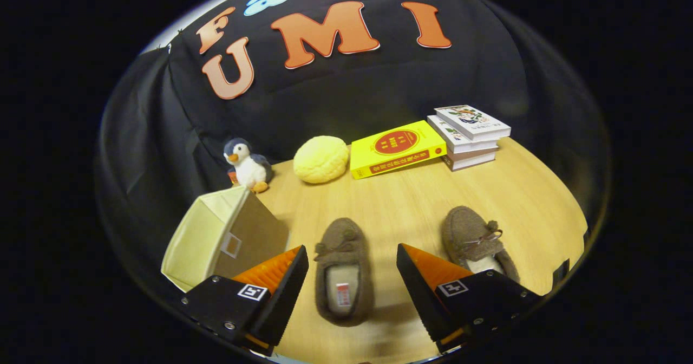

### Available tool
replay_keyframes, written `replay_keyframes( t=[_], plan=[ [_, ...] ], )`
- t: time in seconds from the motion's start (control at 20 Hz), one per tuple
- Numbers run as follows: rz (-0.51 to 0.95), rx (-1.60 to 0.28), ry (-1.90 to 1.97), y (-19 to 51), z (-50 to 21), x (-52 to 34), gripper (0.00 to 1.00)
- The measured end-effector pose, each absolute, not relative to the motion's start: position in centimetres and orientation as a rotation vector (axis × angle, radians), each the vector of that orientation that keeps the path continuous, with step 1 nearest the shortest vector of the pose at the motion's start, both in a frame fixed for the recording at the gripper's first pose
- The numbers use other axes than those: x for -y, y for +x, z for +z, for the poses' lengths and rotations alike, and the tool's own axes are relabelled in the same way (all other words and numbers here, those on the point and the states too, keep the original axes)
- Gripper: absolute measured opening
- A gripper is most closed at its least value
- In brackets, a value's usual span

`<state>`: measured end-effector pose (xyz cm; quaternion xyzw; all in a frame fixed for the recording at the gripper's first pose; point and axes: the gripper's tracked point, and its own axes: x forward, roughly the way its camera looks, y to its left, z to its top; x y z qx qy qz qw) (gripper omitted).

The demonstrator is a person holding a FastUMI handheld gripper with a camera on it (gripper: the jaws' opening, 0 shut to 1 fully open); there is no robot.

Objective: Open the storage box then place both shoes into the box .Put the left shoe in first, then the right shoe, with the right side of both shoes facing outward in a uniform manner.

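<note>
the gripper hangs over the near part of a wooden desk, its jaws spread wide apart and clamped on nothing. one brown slipper, the near shoe, lies flat on the desk in the gap between the jaws, toe pointing away and the open heel end toward the camera, with a pale insole and a small tag showing inside. neither finger touches it; there is bare desk on both sides of it. the second brown slipper, the far shoe, lies to the right, partly hidden behind the right finger, its toe also pointing away and slightly leftward, a small bow across its top. the two shoes are well apart from each other.

the box, a pale fabric cube, sits on the left just beyond the left finger, near the edge of the desk. it looks tipped or tilted, with a cream face toward the left and a tan face with a small pale label window toward the shoes; whether it is open i cannot tell.

farther back along the black cloth wall stand a plush penguin, a yellow round cushion, a yellow book lying flat, and a stack of books just right of it, touching or almost touching it.
</note>
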<state>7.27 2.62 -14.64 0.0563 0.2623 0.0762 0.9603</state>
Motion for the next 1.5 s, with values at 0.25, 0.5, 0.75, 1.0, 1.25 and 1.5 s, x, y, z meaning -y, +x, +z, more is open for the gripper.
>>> replay_keyframes(
  t=[0.25,0.5,0.75,1.0,1.25,1.5],
  plan=[
    [0.137,-0.542,-0.005,7.6,-17.6,-1.4,0.98],
    [0.168,-0.576,-0.033,8.3,-20.1,-2.6,0.99],
    [0.159,-0.637,-0.084,10.1,-23.2,-3.1,0.99],
    [0.168,-0.670,-0.096,11.8,-25.4,-4.2,0.74],
    [0.173,-0.657,-0.085,12.0,-25.4,-5.6,0.05],
    [0.106,-0.646,-0.025,10.8,-21.8,-5.3,0.01]
  ],
)
